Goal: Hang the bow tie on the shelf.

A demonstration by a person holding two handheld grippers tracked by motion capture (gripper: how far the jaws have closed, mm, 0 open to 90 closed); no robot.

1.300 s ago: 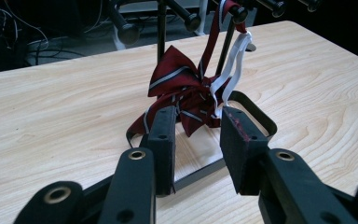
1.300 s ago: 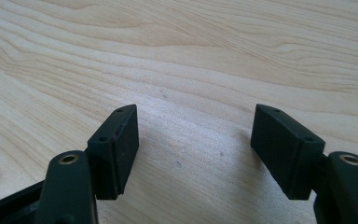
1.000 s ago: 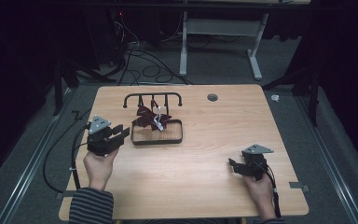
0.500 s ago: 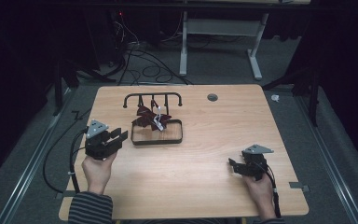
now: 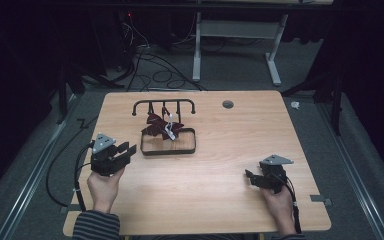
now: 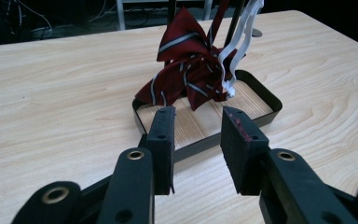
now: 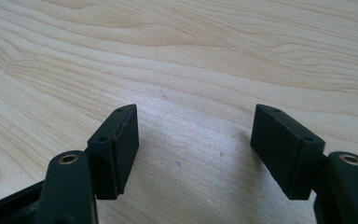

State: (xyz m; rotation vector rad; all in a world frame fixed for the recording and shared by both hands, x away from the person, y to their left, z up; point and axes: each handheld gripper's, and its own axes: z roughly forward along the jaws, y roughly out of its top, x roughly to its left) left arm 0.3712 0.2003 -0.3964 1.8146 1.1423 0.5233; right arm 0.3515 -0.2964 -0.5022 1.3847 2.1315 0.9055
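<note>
While the right hand-held gripper (image 5: 258, 178) rests released on the worktop (image 5: 220, 170), the left hand-held gripper (image 6: 198, 133), also released, faces the striped tie (image 6: 186, 79) draped into the tray (image 6: 261, 95), seemingly approaching for a grasp.

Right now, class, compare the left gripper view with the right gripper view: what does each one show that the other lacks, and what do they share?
Left gripper view: a dark red striped cloth and a white strap hanging over a black-rimmed wooden tray, beyond the open left gripper.

Right gripper view: the wider-open right gripper over bare wood.

Both: the light wooden table and two black jaws holding nothing.
</note>
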